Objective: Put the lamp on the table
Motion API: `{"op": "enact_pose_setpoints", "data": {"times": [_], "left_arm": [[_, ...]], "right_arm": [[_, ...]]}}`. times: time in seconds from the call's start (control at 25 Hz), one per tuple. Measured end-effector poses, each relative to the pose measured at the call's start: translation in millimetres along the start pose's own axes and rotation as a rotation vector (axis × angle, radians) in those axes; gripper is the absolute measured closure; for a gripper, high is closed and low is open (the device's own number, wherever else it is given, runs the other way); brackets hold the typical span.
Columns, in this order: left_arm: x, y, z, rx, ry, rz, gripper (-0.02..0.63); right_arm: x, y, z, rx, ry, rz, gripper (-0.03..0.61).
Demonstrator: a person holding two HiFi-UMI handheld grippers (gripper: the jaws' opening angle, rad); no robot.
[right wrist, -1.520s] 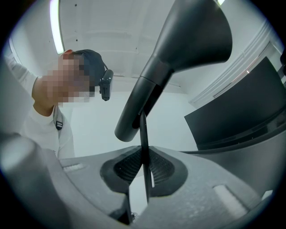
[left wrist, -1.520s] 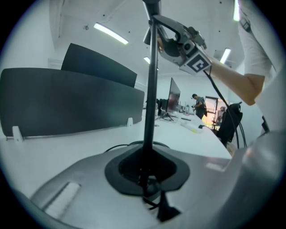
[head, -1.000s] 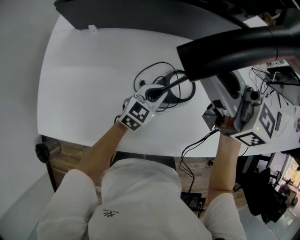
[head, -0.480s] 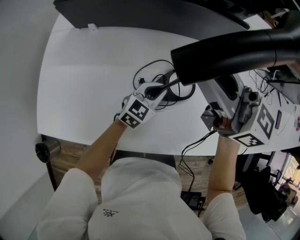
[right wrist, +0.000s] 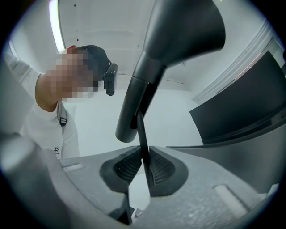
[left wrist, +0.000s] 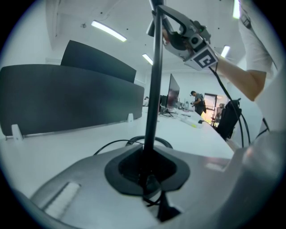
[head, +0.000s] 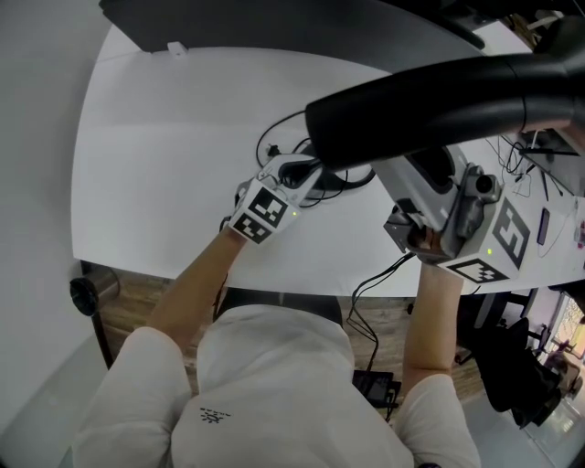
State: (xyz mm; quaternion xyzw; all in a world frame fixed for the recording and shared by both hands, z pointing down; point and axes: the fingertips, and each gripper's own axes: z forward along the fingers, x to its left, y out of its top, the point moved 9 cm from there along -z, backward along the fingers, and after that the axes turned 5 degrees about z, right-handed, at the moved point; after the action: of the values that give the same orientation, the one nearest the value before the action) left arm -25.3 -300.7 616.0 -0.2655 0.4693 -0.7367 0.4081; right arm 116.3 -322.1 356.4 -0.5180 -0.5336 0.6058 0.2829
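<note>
The left gripper (left wrist: pixel 147 166) is clamping the upright lamp pole (left wrist: pixel 154 89) low down, while the right gripper (right wrist: pixel 144 167) is pinching it higher, just under the shade (right wrist: pixel 187 27).

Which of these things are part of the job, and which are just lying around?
In the job: lamp, table, left gripper and right gripper, both clamped on the lamp's stem.
Just lying about: dark divider, tangled cables, chair.

Dark divider panel (head: pixel 274 23) (upright); perhaps a chair (head: pixel 516 379) lower right.
</note>
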Motion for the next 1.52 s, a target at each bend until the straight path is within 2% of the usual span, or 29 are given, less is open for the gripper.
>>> {"op": "enact_pose_setpoints", "data": {"times": [0.36, 0.56, 0.68, 0.72, 0.76, 1.0, 1.24, 1.52], "left_arm": [[-2, -5, -1, 0.008, 0.010, -0.013, 0.581], [-2, -3, 1, 0.018, 0.018, -0.015, 0.575], [-6, 1, -8, 0.010, 0.001, -0.012, 0.501], [-7, 3, -11, 0.013, -0.002, -0.009, 0.479], [-8, 5, -15, 0.014, -0.002, -0.005, 0.453], [-17, 22, -39, -0.020, -0.016, -0.018, 0.376], [-25, 38, -77, -0.061, 0.029, -0.045, 0.381], [-32, 65, -112, -0.103, 0.069, -0.086, 0.453]], "right_arm": [[10, -7, 2, 0.011, 0.002, -0.017, 0.528], [10, -7, 1, 0.033, -0.033, -0.051, 0.526], [17, -7, 3, 0.041, -0.065, -0.059, 0.517], [18, -7, 3, 0.046, -0.066, -0.056, 0.460], [20, -6, 2, 0.054, -0.066, -0.055, 0.448], [24, -13, -23, 0.132, -0.131, -0.050, 0.448], [39, -15, -46, 0.154, -0.159, -0.021, 0.451], [64, 1, -54, 0.128, -0.157, -0.021, 0.456]]}}
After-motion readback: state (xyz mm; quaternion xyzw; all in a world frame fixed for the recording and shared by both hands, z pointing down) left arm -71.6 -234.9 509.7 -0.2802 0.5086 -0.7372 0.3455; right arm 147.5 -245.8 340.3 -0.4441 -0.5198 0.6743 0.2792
